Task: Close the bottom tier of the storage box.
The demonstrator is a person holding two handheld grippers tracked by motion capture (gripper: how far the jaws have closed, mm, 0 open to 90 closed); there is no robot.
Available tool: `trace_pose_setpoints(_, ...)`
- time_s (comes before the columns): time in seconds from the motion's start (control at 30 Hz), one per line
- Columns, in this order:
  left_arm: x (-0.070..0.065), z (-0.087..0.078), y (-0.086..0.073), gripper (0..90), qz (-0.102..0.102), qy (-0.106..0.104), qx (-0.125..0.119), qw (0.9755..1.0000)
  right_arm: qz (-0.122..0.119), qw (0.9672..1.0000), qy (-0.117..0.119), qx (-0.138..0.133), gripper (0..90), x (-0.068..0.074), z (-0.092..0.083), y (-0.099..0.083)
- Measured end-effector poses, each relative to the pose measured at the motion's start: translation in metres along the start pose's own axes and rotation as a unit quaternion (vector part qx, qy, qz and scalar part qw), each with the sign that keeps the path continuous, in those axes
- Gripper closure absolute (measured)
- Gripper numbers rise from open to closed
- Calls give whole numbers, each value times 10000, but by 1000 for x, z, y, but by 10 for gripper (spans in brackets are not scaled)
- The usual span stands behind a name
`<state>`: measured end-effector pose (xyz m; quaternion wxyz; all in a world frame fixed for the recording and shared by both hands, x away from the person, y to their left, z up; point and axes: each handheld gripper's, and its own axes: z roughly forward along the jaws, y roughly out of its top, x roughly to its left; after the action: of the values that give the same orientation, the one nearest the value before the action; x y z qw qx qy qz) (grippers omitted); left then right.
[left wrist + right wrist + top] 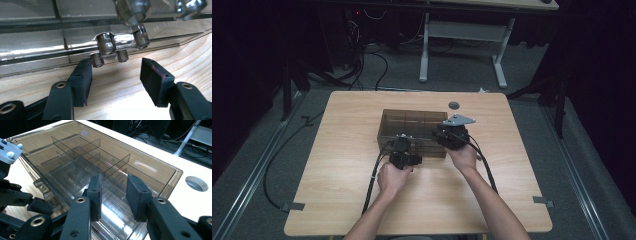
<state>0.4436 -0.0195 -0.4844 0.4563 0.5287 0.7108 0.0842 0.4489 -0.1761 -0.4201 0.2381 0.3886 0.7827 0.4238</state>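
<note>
A smoky clear plastic organizer box [412,121] with inner dividers stands in the middle of the wooden table [342,150], its lid down. My left gripper [404,146] is at the box's near wall. In the left gripper view its jaws [116,68] stand open on either side of a clear latch [110,46], the pads not pressing on it. My right gripper [448,134] hovers over the box's near right corner. In the right gripper view it [115,182] is open just above the lid [75,152], holding nothing. The left gripper [37,205] shows there by the latches [47,193].
A round cable hole [454,105] [196,183] sits in the tabletop behind the box's right end. Black cables trail from both grippers toward the near edge. Beyond the table stand a white desk frame [462,45] and loose floor cables.
</note>
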Motion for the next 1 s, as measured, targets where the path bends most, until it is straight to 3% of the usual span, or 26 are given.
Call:
trace_pose_setpoints(0.33,1,3,4,500,-223,147,-6,9996,22,10000,-14,2,662,1,0,0)
trace_pose_setpoints(0.57,0,4,5,543,-234,276,-28,9993,39,10000,-30,0,663,1,0,0)
trace_pose_setpoints(1.0,0,4,4,559,-215,283,-35,9994,15,10000,-25,-5,674,2,0,0)
